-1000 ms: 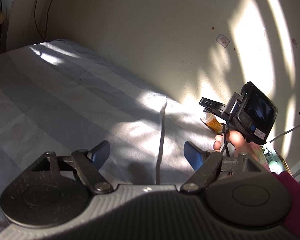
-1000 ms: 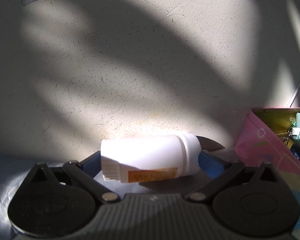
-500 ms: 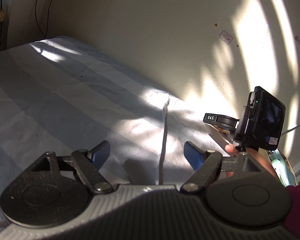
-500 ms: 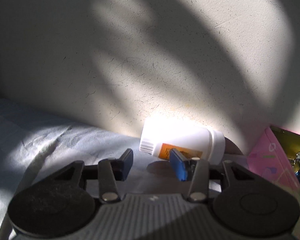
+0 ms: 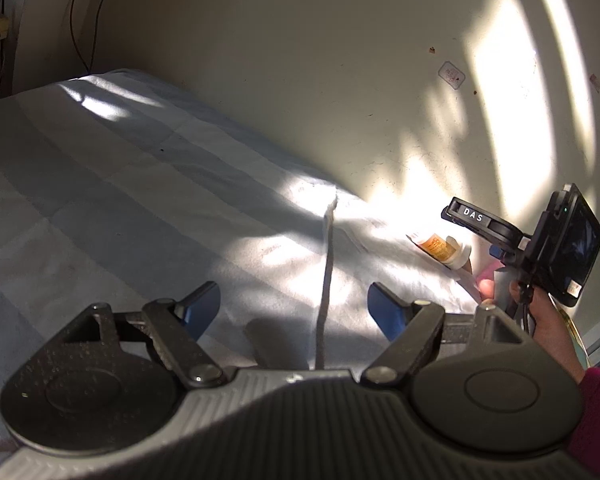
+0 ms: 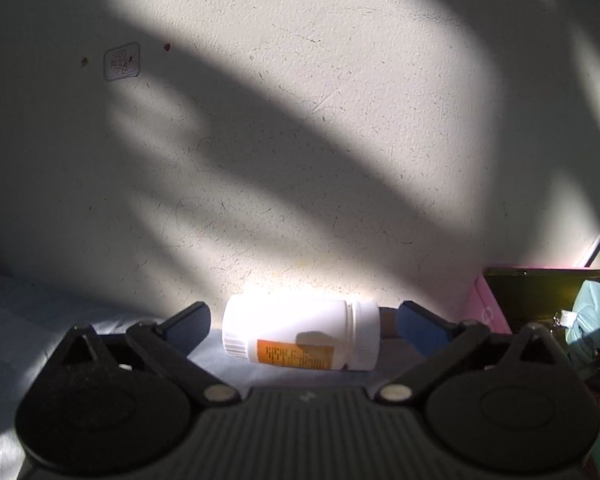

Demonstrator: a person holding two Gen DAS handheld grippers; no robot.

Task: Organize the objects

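A white pill bottle with an orange label [image 6: 300, 334] lies on its side on the bed, close to the wall. My right gripper [image 6: 303, 320] is open, its blue fingers on either side of the bottle, not touching it. The bottle also shows in the left wrist view [image 5: 440, 248], with the right gripper's body [image 5: 540, 240] just right of it. My left gripper [image 5: 294, 306] is open and empty, held above the pale sheet [image 5: 140, 208].
A cream wall [image 6: 300, 140] rises straight behind the bottle. A pink box [image 6: 496, 304] holding a teal pouch [image 6: 592, 320] stands to the right. A raised seam [image 5: 328, 264] runs across the sheet. Cables hang at the far left corner [image 5: 84, 20].
The right gripper held the bottle one second ago, then let it go onto the bed and drew back shut. Now it is open wide around the lying bottle. The left gripper barely moved.
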